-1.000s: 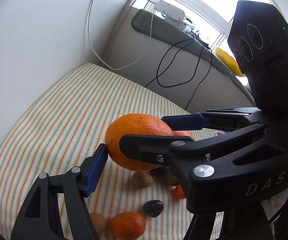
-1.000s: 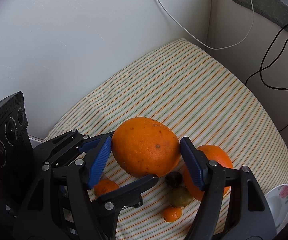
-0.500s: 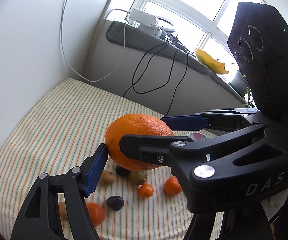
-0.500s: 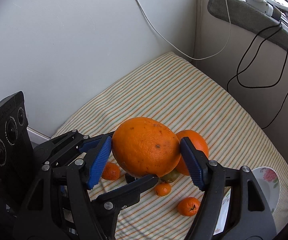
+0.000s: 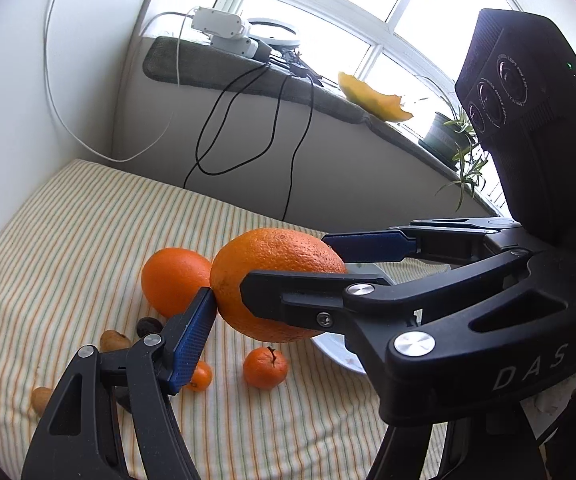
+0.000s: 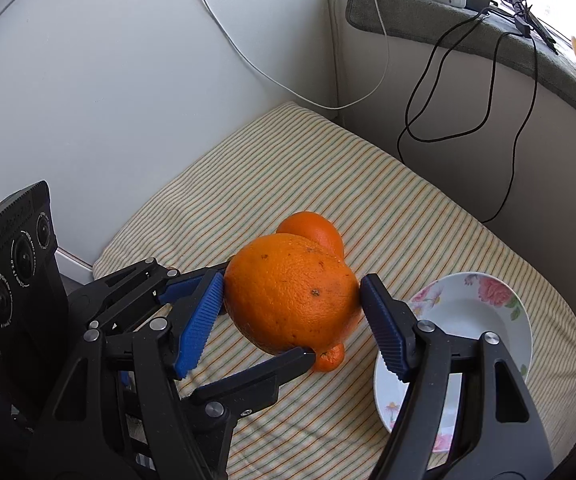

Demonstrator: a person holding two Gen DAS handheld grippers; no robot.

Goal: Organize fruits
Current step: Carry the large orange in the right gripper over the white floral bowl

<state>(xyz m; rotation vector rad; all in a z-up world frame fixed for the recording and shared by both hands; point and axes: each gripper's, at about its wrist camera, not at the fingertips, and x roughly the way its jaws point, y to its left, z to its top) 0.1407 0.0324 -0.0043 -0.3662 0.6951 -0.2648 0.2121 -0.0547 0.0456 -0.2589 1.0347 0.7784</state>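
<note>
striped cloth [image 6: 387, 200] covers the surface. both the left hand-held gripper [image 5: 272, 284] and right hand-held gripper [image 6: 291, 308] are clamped on one big orange [image 6: 288, 296], held up above a flowered bowl [image 6: 487, 320].

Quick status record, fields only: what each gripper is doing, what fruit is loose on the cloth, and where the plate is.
left gripper: jaws shut on large orange
right gripper: jaws shut on the same large orange
second orange: on striped cloth, behind the held one
mandarin: loose on cloth
small fruits: several, brown and dark, near left pad
floral plate: empty, beside right gripper
</note>
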